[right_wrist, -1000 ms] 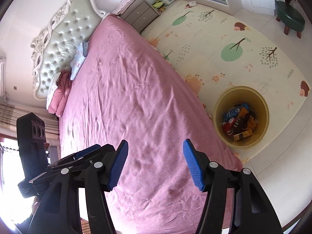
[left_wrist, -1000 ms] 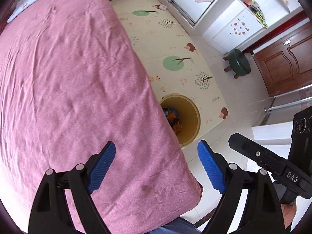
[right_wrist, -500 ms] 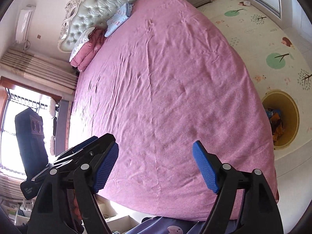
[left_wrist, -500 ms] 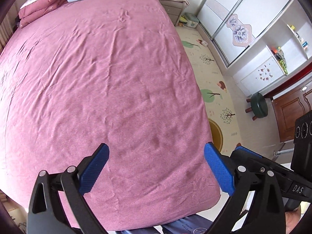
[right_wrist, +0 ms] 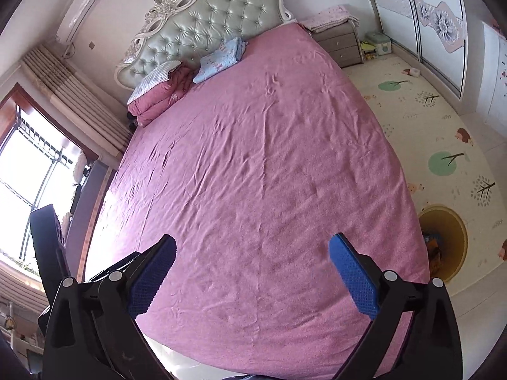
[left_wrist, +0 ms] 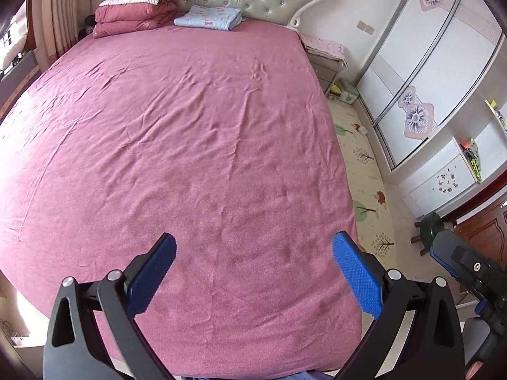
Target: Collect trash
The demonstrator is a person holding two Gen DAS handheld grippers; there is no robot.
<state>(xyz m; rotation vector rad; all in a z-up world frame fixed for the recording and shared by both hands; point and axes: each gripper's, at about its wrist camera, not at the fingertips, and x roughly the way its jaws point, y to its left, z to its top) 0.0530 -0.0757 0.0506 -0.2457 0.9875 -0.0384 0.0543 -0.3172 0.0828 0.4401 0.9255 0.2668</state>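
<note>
My left gripper [left_wrist: 253, 272] is open and empty, held above the foot of a bed with a pink sheet [left_wrist: 190, 145]. My right gripper [right_wrist: 252, 272] is also open and empty over the same bed [right_wrist: 259, 164]. A yellow round bin [right_wrist: 453, 240] with colourful wrappers inside stands on the floor by the bed's right side, partly hidden by the mattress edge. No trash shows on the sheet. The right gripper's body shows at the right edge of the left wrist view [left_wrist: 469, 269].
Folded quilts and a blue folded blanket [left_wrist: 209, 19] lie by the headboard. A nightstand [right_wrist: 342, 44] stands at the bed's far right. A patterned play mat [right_wrist: 437, 126], a wardrobe [left_wrist: 424, 72] and a green stool [left_wrist: 431, 228] are to the right. A window [right_wrist: 28, 171] is left.
Both grippers have tilted up and swung left from the bin side, now facing along the bed toward the headboard. The bin has left the left wrist view. Both stay open.
</note>
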